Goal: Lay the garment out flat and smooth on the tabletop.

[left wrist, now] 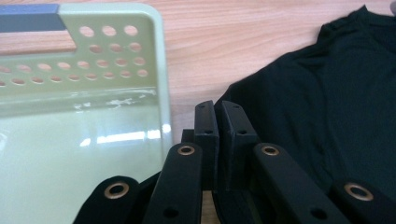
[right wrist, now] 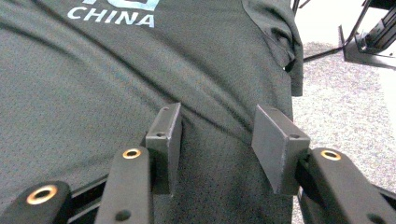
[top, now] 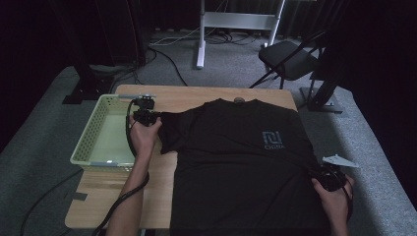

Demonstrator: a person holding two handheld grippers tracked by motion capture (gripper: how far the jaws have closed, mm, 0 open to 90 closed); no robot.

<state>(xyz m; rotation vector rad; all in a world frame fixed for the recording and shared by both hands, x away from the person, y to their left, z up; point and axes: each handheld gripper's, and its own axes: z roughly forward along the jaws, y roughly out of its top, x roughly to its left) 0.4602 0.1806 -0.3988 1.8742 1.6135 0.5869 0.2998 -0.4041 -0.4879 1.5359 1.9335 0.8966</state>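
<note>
Two tools are working a black T-shirt (top: 236, 162) lying flat across the table (top: 196, 96); beside the pale basket (top: 93, 130) at left, the left tool (left wrist: 218, 122) is pinching the sleeve edge, jaws nearly closed; at near right, the right tool (right wrist: 224, 140) is hovering wide over the hem side, likely needing to close before folding.

1. A dim lab or recording studio is showing here: dark curtains are hanging at twelve o'clock, behind a white stand (top: 239, 22).
2. Cables (top: 169, 61) are trailing over grey carpet (top: 226, 69).
3. A folding chair (top: 290, 59) is standing at one o'clock.
4. Black rig feet (top: 322, 101) are flanking the wooden table (top: 157, 172).
</note>
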